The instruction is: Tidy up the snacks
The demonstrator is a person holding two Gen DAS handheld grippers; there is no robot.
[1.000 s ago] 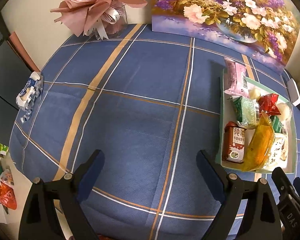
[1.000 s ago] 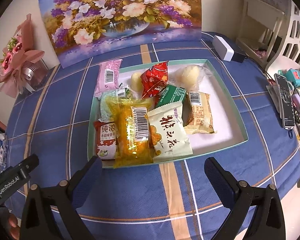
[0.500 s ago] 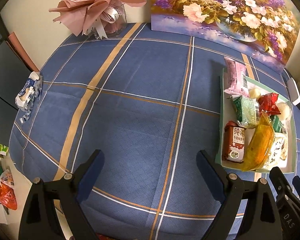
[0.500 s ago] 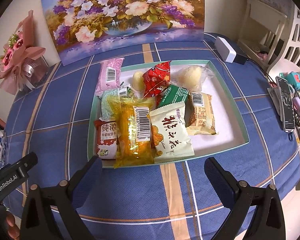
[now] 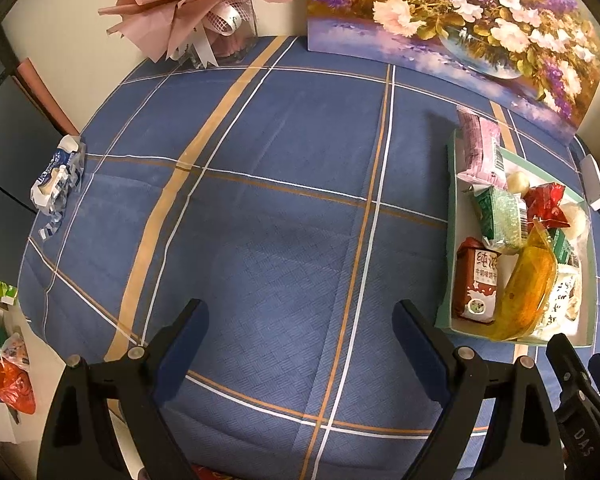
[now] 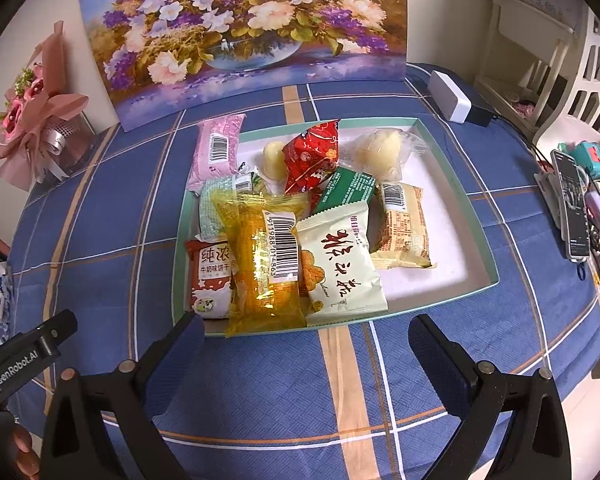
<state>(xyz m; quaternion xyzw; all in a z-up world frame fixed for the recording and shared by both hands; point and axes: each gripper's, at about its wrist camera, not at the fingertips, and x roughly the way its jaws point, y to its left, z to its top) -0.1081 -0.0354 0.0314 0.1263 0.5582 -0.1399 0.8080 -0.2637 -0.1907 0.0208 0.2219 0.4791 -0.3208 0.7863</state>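
Both grippers are seen spread wide with nothing between the jaws: the left gripper [image 5: 300, 320] is held over bare blue plaid cloth on the bench [image 5: 284, 168], the right gripper [image 6: 306, 334] just in front of the near rim of the tray [image 6: 478, 220]. The snacks are piled in the left half of the white, green-rimmed tray: a yellow pack [image 6: 268, 264] with a barcode lies on top near the front, overlapping a red-brown biscuit pack [image 6: 210, 276] on its left and touching a pale green pack [image 6: 340, 262] on its right. A beige pack [image 6: 404, 226] lies further right; a dark green pack [image 6: 346, 190], a red pouch [image 6: 312, 156] and two clear-wrapped pale sweets [image 6: 380, 150] are seen behind. A pink pack [image 6: 218, 150] rests tilted over the tray's far-left rim. The tray's right part is bare. A flower painting [image 6: 240, 28] and a pink bouquet [image 5: 192, 4] stand at the back; a crumpled blue-white wrapper [image 5: 58, 178] lies at the bench's left edge.
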